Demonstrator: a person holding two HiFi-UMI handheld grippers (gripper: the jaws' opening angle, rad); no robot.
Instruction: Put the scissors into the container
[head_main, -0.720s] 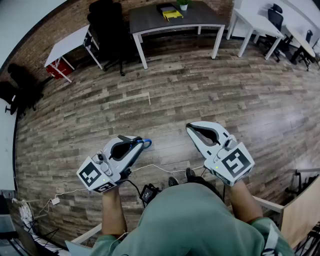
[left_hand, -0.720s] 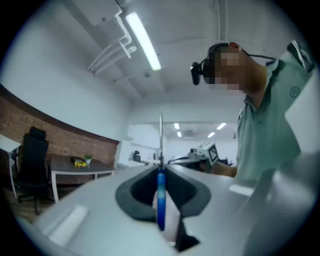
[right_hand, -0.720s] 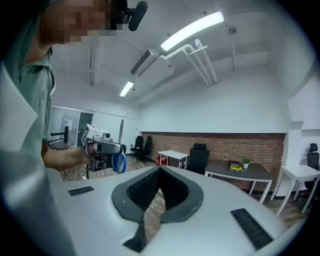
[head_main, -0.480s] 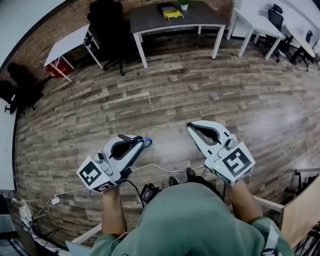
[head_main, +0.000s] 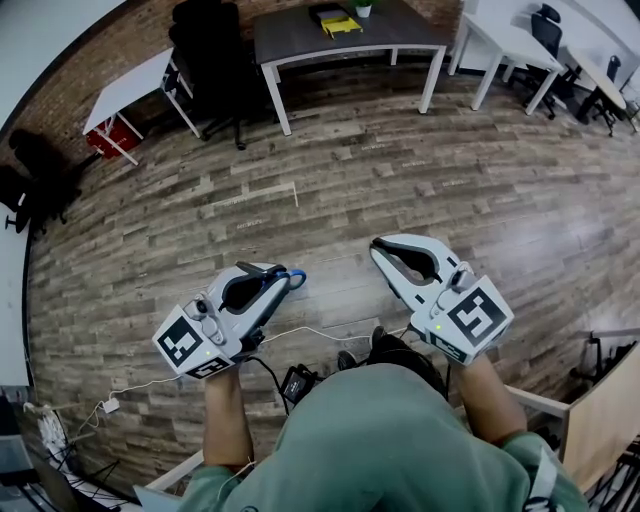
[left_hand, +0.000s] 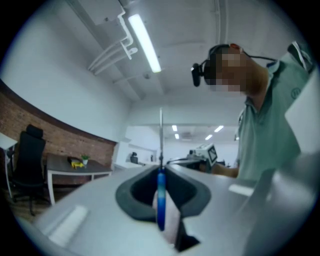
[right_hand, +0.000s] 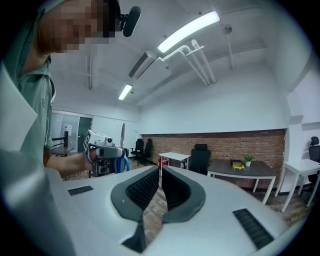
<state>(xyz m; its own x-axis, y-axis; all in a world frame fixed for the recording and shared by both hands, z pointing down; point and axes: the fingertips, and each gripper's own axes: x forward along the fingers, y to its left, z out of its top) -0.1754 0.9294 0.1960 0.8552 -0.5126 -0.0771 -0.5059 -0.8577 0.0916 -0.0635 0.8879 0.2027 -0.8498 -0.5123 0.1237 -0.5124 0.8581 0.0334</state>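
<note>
1. The left gripper (head_main: 278, 279) is held low over the wood floor (head_main: 400, 170), in front of the person's body.
2. Its jaws are clamped on the scissors (head_main: 294, 278). The left gripper view shows the blue handle (left_hand: 160, 200) pinched between the pads and the thin blade rising straight up past the tips.
3. From the head view, the blue handle loop sticks out just beyond the jaw tips.
4. The right gripper (head_main: 381, 248) is held beside the left one, well apart from it. Its jaws are together with nothing between them (right_hand: 160, 173).
5. The right gripper view shows the left gripper (right_hand: 102, 150) with the scissors (right_hand: 122, 164) in its jaws.
6. Far ahead stands a dark desk (head_main: 300, 40). It carries a small plant (head_main: 362, 8) and what may be a dark tray (head_main: 330, 14) with something yellow beside it.
</note>
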